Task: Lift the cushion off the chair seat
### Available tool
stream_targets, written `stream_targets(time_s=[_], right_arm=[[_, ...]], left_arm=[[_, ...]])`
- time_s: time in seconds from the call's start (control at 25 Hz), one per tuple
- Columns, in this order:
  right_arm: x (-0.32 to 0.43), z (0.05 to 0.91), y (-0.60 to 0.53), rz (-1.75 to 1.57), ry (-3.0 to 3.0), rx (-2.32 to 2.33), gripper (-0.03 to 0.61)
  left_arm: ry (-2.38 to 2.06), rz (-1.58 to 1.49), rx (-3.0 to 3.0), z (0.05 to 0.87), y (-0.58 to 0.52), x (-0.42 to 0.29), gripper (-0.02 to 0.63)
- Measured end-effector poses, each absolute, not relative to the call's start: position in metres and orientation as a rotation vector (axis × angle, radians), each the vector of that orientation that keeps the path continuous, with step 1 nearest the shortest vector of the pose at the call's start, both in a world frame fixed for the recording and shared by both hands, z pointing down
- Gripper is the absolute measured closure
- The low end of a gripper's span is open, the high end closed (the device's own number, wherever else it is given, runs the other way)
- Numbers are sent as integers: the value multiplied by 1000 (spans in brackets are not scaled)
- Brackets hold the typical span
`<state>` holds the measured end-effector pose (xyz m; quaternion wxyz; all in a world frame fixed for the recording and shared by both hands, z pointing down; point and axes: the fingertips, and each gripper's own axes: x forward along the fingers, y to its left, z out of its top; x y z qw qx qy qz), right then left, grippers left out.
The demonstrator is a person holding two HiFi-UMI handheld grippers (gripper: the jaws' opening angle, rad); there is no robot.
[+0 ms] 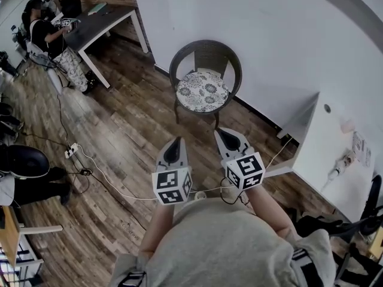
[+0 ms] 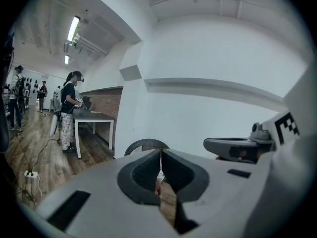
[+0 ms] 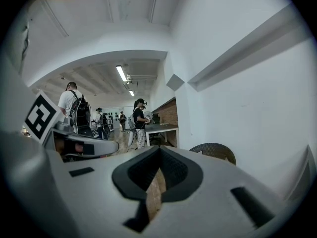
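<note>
Head view: the floral cushion (image 1: 203,90) lies on the seat of the wicker chair (image 1: 206,49), ahead of the left gripper (image 1: 174,142) and right gripper (image 1: 223,135). Left gripper view: jaws closed tip to tip, holding nothing. Right gripper view: jaws pressed together, empty.

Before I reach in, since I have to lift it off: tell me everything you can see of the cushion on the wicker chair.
The cushion is a round, flat pad of pale fabric printed with dark floral medallions. It lies flat on the seat of the dark woven chair, covering it almost to the rim, below the curved backrest. Nothing rests on it; the left hand-held gripper and the right hand-held gripper are both clear of it.
</note>
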<state>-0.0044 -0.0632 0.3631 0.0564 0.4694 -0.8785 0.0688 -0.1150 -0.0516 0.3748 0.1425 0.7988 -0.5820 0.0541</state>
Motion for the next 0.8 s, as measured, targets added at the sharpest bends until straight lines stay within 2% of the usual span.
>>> stream_targets(time_s=[0.8], right_arm=[[-17, 404, -164, 160, -2601, 1353, 577]], left_arm=[[-1702, 211, 2211, 417, -144, -141, 603]])
